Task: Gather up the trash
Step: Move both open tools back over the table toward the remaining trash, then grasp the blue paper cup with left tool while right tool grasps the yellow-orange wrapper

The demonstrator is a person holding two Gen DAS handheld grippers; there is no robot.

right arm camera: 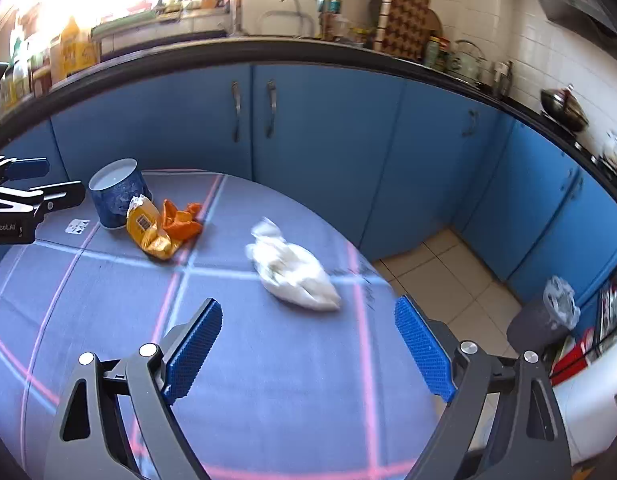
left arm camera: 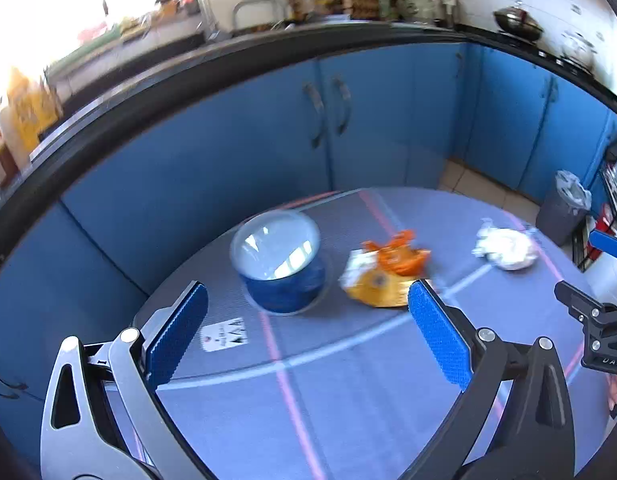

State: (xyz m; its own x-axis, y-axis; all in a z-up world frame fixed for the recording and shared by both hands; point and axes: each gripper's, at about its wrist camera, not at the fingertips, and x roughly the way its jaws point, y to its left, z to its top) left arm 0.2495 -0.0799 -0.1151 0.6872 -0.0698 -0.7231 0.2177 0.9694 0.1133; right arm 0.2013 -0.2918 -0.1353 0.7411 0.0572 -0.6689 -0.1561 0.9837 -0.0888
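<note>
Left gripper: jaws spread wide, nothing between the blue pads, held above the table.
Right gripper: jaws likewise wide apart and empty, above the table's near half.
White crumpled bag: lies on the table at 12 o'clock from the right gripper, just beyond its pads; in the left view it sits at 2 o'clock, well apart.
Yellow wrapper: at 12 to 1 o'clock from the left gripper, near the right pad's tip, touching the orange wrapper behind it.
Blue cup: upright at 12 o'clock, just beside the yellow wrapper.
Table: round, grey-blue, crossed by pink and pale lines.
Bin: grey, lined with a bag, on the tiled floor at 3 o'clock of the right gripper, off the table.
Cabinets: blue doors behind the table.
</note>
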